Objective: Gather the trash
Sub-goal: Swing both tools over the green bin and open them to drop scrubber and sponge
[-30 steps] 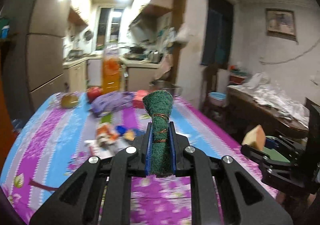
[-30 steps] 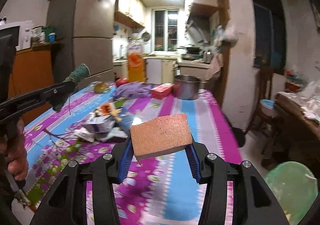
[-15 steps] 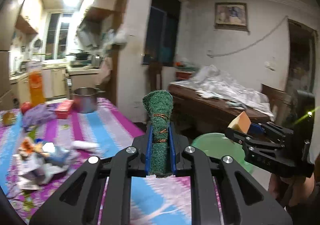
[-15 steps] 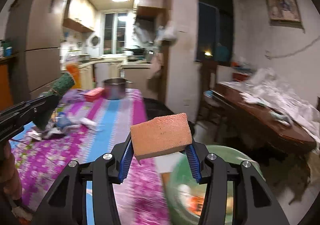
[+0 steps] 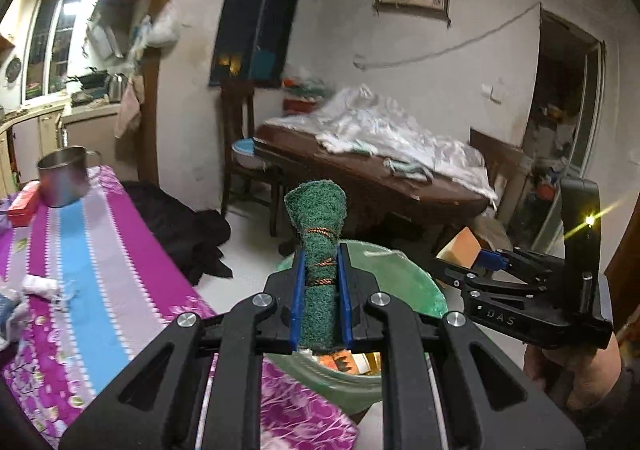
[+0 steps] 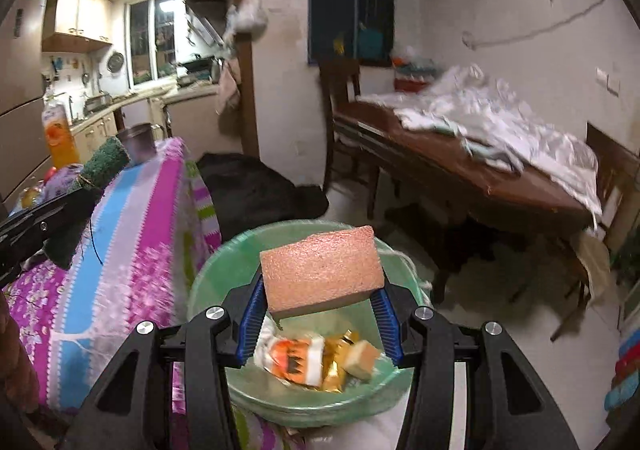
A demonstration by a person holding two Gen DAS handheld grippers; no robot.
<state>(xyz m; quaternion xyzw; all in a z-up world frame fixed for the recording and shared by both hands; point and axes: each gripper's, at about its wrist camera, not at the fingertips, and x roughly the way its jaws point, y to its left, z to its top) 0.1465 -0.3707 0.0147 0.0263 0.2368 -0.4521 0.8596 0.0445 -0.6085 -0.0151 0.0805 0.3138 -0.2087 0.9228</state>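
Observation:
My left gripper (image 5: 320, 306) is shut on a rolled green scouring pad (image 5: 318, 250) tied with brown thread; the roll stands above the rim of a green trash bin (image 5: 404, 278) on the floor beside the table. My right gripper (image 6: 318, 310) is shut on an orange sponge (image 6: 320, 270), held over the green trash bin (image 6: 216, 270). Wrappers and a small sponge piece (image 6: 320, 358) lie inside the bin. The right gripper (image 5: 476, 262) with the sponge (image 5: 460, 250) shows at the right of the left wrist view. The left gripper and green roll (image 6: 104, 166) show at the left of the right wrist view.
A table with a purple and blue striped cloth (image 5: 88, 274) stands at the left, bearing a steel pot (image 5: 64, 174), a red box (image 5: 22, 204) and scraps of paper (image 5: 40, 286). A wooden table with white cloths (image 6: 480, 130) stands at the right. Dark fabric (image 6: 256, 186) lies on the floor.
Both grippers have swung right, away from the table's clutter, to the green bin at the table's end. Each keeps its hold on its item.

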